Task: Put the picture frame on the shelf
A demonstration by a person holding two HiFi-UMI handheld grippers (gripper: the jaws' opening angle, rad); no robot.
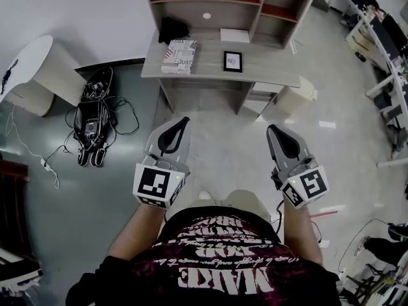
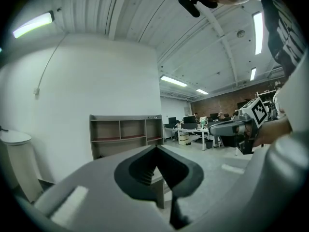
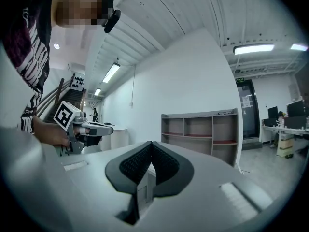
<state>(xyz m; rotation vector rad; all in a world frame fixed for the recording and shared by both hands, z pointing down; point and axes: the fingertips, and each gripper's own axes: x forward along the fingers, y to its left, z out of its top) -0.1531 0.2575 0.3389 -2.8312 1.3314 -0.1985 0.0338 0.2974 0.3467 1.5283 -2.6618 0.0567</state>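
A small black picture frame point(image 1: 233, 61) lies on the grey desk point(image 1: 274, 69) ahead, below the open shelf unit point(image 1: 229, 2). My left gripper point(image 1: 185, 120) and right gripper point(image 1: 271, 129) are held side by side over the floor, well short of the desk. Both are shut with nothing between the jaws. In the left gripper view the left gripper point(image 2: 155, 148) points at the shelf unit point(image 2: 126, 134), and the right gripper point(image 2: 217, 127) shows at the right. In the right gripper view the right gripper point(image 3: 150, 144) faces the shelf unit point(image 3: 202, 132).
A stack of patterned books point(image 1: 178, 56), a white sheet point(image 1: 234, 36) and a dark object point(image 1: 172, 29) lie on the desk. A round white table point(image 1: 32, 69) stands at the left, with a tangle of cables and gear point(image 1: 94, 116) on the floor. Office desks point(image 1: 386, 56) line the right side.
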